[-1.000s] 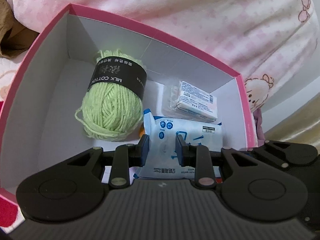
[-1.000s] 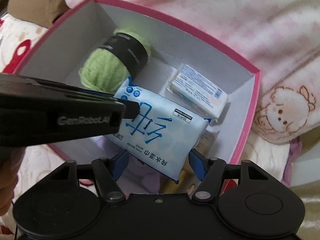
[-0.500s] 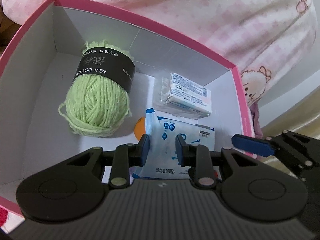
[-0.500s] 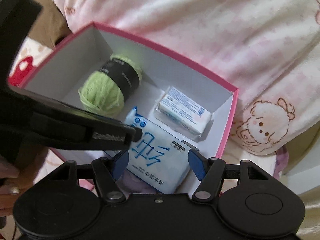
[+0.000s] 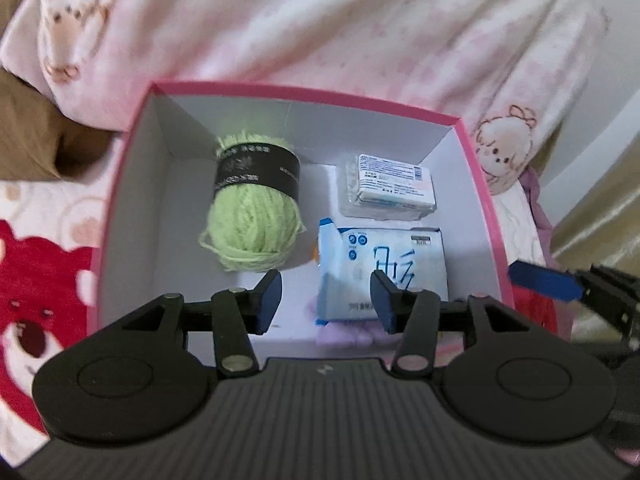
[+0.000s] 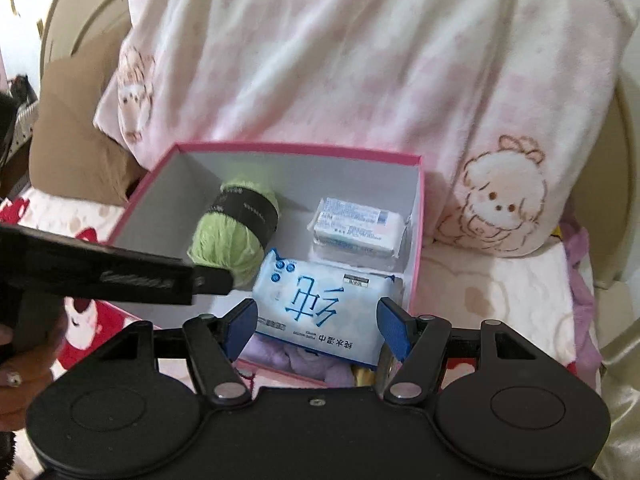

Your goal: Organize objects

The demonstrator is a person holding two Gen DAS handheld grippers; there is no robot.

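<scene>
Pink-rimmed box [image 5: 482, 184], bare left floor

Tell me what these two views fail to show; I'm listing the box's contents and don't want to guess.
- Orange item: left wrist view, only a sliver shows beside the wet wipes pack.
- Purple item and something yellow: right wrist view, mostly under the pack.
- Yarn band text: blurred.
- Soap bar label: too small to read.
- Pink box near wall: behind the left gripper.

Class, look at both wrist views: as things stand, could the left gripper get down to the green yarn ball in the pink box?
Probably yes. The left gripper is open above the open-topped pink box, and the green yarn ball lies uncovered just ahead, apart from the wipes pack.
</scene>
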